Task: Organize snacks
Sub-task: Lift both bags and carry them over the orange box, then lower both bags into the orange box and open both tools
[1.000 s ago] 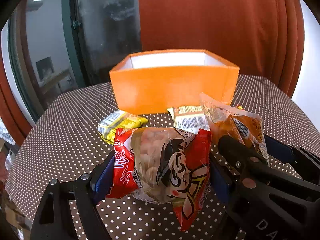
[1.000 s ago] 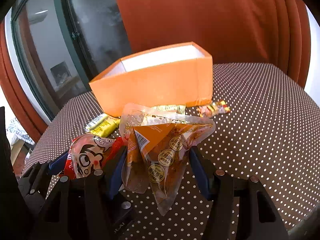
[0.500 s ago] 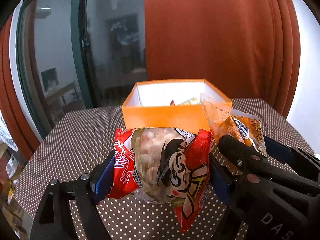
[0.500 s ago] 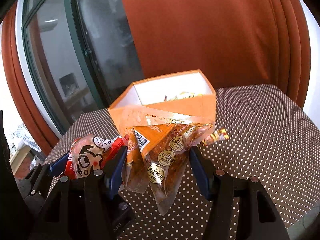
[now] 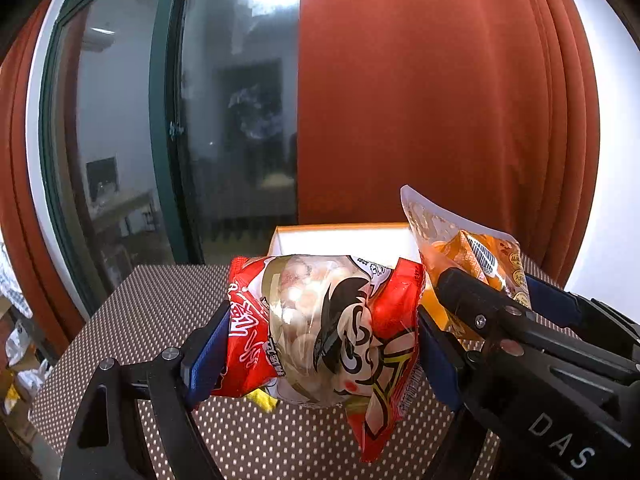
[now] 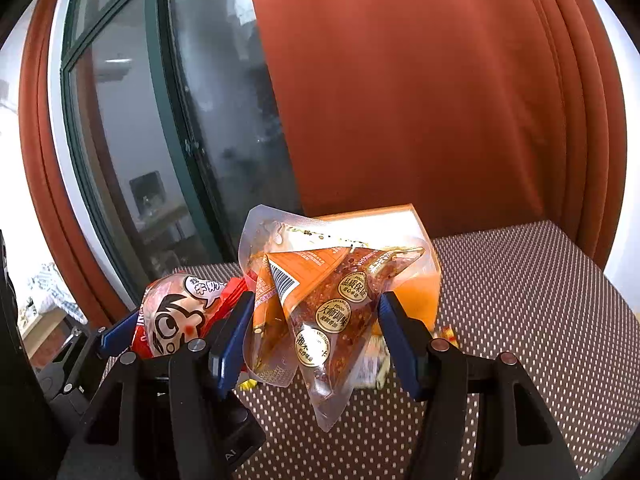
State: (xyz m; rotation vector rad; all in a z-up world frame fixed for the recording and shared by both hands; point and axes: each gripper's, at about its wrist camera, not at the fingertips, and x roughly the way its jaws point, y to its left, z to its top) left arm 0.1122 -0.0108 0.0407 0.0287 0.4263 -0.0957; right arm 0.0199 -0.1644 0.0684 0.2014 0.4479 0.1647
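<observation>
Above the dotted bench, the left tongs are closed on a red cartoon snack bag, and the right tongs, just beside them, are clamped on an orange-and-clear pouch; both hang short of the orange box beyond. Likely risks: the 2 tools colliding, the slick pouch slipping from its narrow pinch, or an early release dropping either packet outside the box.

Both wrist views raised, side by side, perhaps level; share orange box
</observation>
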